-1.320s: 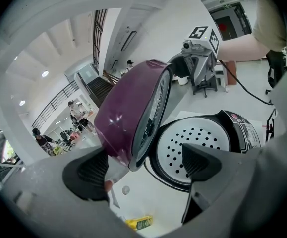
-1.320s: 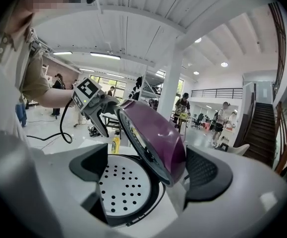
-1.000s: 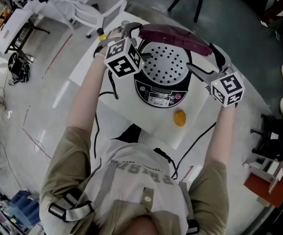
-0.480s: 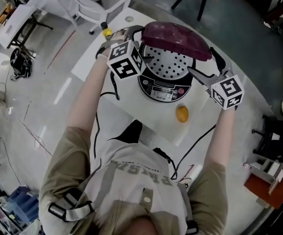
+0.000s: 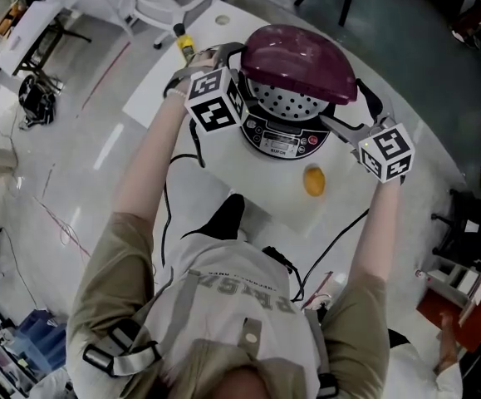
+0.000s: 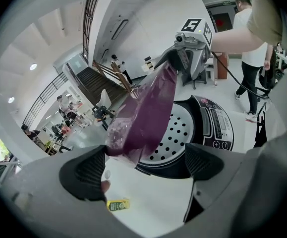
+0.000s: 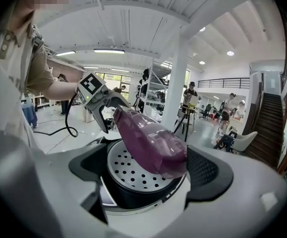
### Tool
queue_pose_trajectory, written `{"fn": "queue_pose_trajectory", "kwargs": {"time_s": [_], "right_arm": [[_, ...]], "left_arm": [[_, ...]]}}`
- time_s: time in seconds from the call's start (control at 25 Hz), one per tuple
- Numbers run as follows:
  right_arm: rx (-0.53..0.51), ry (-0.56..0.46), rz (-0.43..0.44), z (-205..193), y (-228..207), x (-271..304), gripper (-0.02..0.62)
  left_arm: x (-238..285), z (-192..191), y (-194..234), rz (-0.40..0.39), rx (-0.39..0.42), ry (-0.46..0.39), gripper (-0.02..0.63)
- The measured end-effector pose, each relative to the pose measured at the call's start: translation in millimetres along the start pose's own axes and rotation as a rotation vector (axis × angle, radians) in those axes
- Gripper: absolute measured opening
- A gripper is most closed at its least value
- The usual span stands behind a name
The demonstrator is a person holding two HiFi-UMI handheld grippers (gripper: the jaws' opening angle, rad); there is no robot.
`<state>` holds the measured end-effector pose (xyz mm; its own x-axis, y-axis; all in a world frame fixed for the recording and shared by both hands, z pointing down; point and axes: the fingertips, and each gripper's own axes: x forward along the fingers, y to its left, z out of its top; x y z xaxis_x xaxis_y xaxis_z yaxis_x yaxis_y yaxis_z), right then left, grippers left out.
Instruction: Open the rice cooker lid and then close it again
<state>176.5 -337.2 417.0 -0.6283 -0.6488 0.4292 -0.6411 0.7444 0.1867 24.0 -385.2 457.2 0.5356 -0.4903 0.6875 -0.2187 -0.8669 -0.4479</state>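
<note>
The rice cooker stands on a round white table, its maroon lid half lowered over the perforated inner plate. My left gripper is at the lid's left end and my right gripper at its right end. In the left gripper view the lid lies between the jaws of that gripper, close to the left pad; those jaws have just been opening. In the right gripper view the lid reaches in between my right gripper's spread jaws, near the right pad and clear of the left one.
An orange object lies on the table in front of the cooker. A yellow item and a small white disc sit at the far left. Black cables hang off the near edge. White chairs and tripod legs stand beyond the table.
The lid has swung down from nearly upright to half over the inner plate. Both grippers have sunk with it at its two ends.
</note>
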Motion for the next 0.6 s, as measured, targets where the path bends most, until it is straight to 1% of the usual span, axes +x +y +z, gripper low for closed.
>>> {"fn": "queue_pose_trajectory", "kwargs": {"time_s": [0.32, 0.6], "right_arm": [[0.031, 0.023, 0.017, -19, 14, 1, 0.472], [0.034, 0.06, 0.047, -32, 23, 2, 0.472]], "left_arm": [[4, -12, -23, -0.04, 0.011, 0.032, 0.525], [5, -22, -37, -0.093, 0.046, 0.073, 0.532]]}}
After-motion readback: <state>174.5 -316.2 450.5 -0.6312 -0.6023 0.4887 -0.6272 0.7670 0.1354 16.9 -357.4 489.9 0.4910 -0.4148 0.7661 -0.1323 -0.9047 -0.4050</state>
